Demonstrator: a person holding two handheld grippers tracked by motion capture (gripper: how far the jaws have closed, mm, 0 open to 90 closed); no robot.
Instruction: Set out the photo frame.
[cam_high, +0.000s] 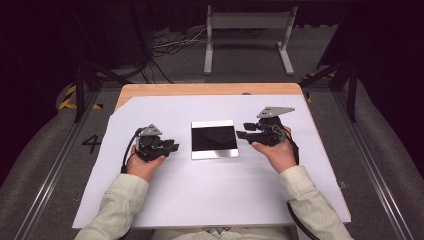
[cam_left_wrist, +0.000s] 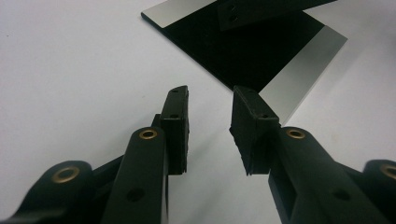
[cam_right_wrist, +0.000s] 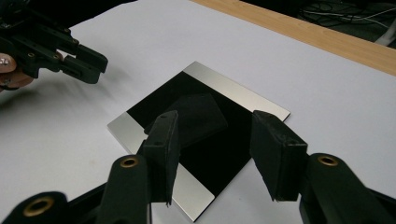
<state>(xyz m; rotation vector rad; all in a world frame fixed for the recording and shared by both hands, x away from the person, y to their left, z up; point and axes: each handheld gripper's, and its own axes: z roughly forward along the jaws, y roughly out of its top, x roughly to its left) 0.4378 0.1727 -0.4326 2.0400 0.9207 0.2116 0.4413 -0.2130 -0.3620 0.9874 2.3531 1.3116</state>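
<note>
Mirror plate (cam_high: 214, 139) lies flat mid-bench on white sheet (cam_high: 210, 195). Left claw (cam_high: 171, 147) and right claw (cam_high: 243, 134) flank it, both released, holding nothing.

A square plate (cam_high: 214, 139) is showing a glossy black middle with silver bands along its near and far edges. It is lying on a plain white sheet (cam_high: 210, 195) that is covering a light wooden table (cam_high: 200, 89). Both the left gripper (cam_high: 172, 147) and the right gripper (cam_high: 242, 134) are showing black jaws with brass-coloured rivets and grey top plates. The person's sleeves (cam_high: 117, 210) are showing pale beige.
</note>
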